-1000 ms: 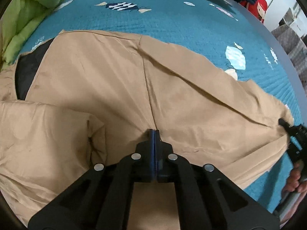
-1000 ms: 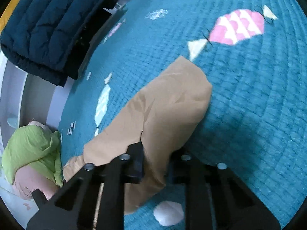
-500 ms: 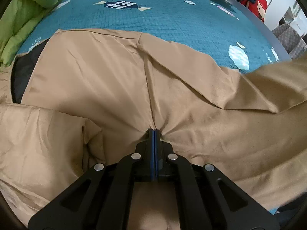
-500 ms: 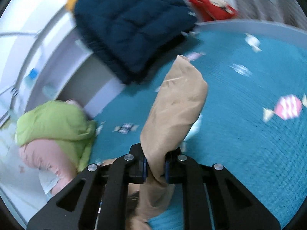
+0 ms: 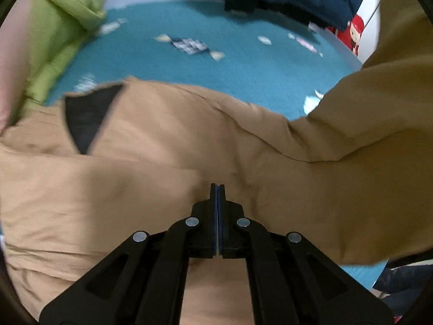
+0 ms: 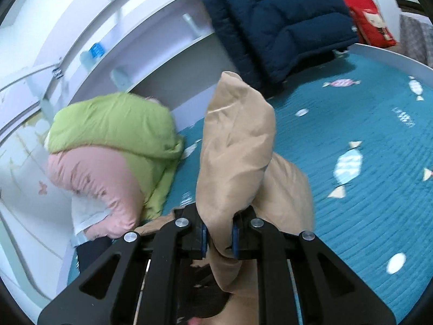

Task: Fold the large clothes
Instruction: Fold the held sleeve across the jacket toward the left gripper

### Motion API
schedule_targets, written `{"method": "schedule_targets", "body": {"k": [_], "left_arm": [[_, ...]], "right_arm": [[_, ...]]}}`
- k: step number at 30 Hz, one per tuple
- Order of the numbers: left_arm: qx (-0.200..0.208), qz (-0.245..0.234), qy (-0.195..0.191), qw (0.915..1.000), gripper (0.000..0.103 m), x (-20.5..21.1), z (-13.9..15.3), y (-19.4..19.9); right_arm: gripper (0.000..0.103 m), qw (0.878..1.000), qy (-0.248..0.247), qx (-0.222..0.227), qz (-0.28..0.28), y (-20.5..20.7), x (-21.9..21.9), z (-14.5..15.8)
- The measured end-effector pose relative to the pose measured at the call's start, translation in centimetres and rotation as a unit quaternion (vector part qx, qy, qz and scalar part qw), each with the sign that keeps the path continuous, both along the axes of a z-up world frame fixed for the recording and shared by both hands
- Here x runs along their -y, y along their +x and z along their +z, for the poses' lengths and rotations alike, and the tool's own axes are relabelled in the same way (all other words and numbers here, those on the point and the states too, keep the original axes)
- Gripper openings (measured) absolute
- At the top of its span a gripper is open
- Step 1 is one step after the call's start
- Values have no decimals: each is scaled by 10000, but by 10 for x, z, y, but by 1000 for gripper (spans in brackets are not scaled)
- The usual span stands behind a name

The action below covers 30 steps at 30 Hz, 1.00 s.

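Left wrist view: one tan coat (image 5: pixel 162 140) lies spread on the teal quilt (image 5: pixel 243 65); the left gripper (image 5: pixel 217 189) has jaws together, pressed against the coat.
Right wrist view: the right gripper (image 6: pixel 218 233) is clamped on one raised coat sleeve (image 6: pixel 235 146), with one green-pink bundle (image 6: pixel 108 146) and one navy jacket (image 6: pixel 276 21) beyond

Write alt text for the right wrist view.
The right gripper is clamped on a bunched sleeve of a tan fabric coat, lifted above a teal quilted bedspread with candy prints. Behind lie a green and pink puffy garment and a navy quilted jacket.
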<state>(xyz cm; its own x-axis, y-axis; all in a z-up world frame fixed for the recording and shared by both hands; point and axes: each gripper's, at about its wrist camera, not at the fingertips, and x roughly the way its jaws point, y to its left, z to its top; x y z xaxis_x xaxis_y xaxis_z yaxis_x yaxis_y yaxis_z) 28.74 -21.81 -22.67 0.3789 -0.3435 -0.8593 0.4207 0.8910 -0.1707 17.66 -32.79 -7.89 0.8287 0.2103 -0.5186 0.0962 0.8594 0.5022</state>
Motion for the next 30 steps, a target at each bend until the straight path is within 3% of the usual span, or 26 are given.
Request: {"method": "schedule_targets", "body": {"k": [6,12,17,26,29,30], "left_arm": [[317,514,443,9972,0,-83,17,2],[244,1069,539,9925,0,-166,15,8],[462,1180,891,9879,1,-211,10,2],[171,1466,791,9859,1,-266,-17,-8],[88,1575,778,9844,1,-276,-25,-11],[64,1625,785,9836,1,-279,-27,-10]], "right_arm": [[12,9983,-161,-191,518,20,-72,-9],[12,9922,-471,-512,1030,41,-145,-38],[12,9822,-1005,-906,1300,54,-198,-79],[13,9567,-1771,-1501,1756,62,-260,-158],[28,9493,-1745,-1639,2037,61,-272,-173],[43,9521,-1584,-1543,2115,58,-274,-172]]}}
